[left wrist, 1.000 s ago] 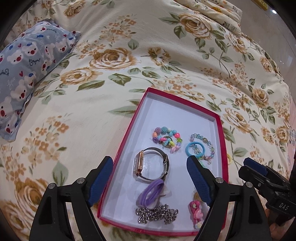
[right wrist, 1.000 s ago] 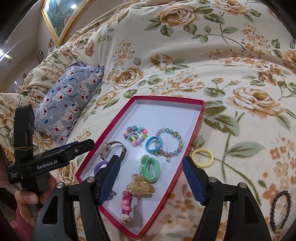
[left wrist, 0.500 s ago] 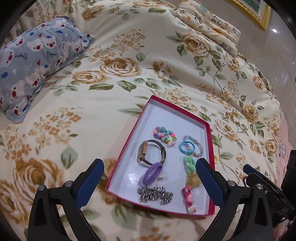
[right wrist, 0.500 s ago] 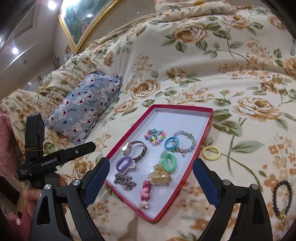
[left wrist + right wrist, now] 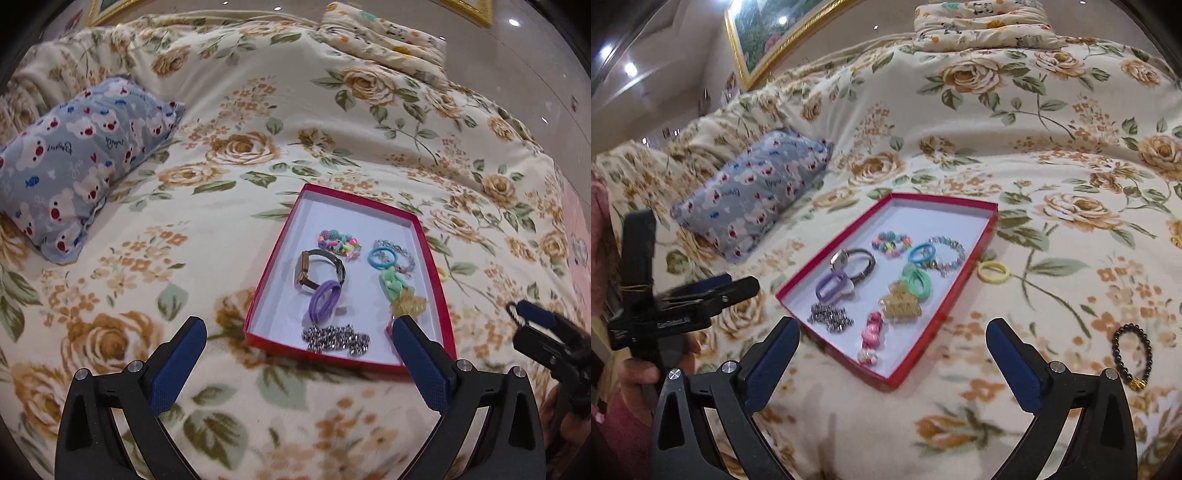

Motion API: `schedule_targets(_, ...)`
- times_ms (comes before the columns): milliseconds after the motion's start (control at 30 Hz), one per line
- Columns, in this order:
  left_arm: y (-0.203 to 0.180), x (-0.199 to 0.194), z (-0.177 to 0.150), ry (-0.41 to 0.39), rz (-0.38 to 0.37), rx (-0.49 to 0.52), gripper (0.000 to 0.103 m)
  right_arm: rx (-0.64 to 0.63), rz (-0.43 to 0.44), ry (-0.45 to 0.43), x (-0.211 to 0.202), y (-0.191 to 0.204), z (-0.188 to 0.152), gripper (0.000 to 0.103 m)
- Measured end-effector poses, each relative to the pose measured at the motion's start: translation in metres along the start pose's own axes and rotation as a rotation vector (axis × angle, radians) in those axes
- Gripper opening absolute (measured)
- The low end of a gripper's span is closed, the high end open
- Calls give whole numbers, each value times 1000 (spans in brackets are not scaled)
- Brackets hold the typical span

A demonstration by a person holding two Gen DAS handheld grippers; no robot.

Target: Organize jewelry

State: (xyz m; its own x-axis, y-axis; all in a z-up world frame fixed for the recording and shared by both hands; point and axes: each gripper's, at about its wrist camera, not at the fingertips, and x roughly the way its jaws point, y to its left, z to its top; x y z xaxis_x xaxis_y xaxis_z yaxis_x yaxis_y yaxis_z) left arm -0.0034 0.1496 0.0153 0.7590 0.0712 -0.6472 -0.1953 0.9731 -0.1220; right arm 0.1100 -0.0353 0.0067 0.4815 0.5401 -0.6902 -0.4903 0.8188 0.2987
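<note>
The left gripper [image 5: 297, 334] hangs released above the floral bedspread [image 5: 258, 110], its blue pads spread wide with nothing between them. The right gripper [image 5: 892, 334] is likewise released and empty; its jaws have just been opening. Both point down toward the near edge of a shallow red box [image 5: 912, 371] lying on the bedspread.

Inside the box, near its close edge, lie a silver chain [image 5: 830, 317] and a pink hair clip [image 5: 872, 334]. Farther in are a purple hair tie [image 5: 831, 284], a gold claw clip [image 5: 899, 302], a green hair tie [image 5: 916, 282] and a watch [image 5: 853, 260]. Toward the far edge lie a multicoloured bead bracelet [image 5: 891, 243], a blue hair tie [image 5: 922, 253] and a pale bead bracelet [image 5: 949, 253].

Outside the box, just beside its right edge, rests a yellow hair tie [image 5: 993, 272]. A dark bead bracelet [image 5: 1132, 356] lies well apart, further right. A blue bear-print pillow [image 5: 77, 158] sits toward the bed's left side, and a folded floral quilt [image 5: 982, 26] at its far edge.
</note>
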Motion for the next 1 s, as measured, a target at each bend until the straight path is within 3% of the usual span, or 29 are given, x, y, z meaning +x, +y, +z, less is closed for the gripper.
schedule_targets(133,-7,-19,-2,-38,45,64,102,-26,8,2,-9,8,11,102)
schedule_targets(300,-13,-41,-2,-103,64,92,102,-81,-43,-87,-32,20,23,103)
schedule_targets(467,-15,-32,-21,-66,108,87,102,-69,-76,-42,-22,19,9,103)
schedule_targets(767,-22,-9,-23,3,121,49,102,-31,-103,28,3,12,-18,103)
schedule_targets(1000,-20,-5,-25,-1,114,34,102,-49,-82,11,5,11,-26,103)
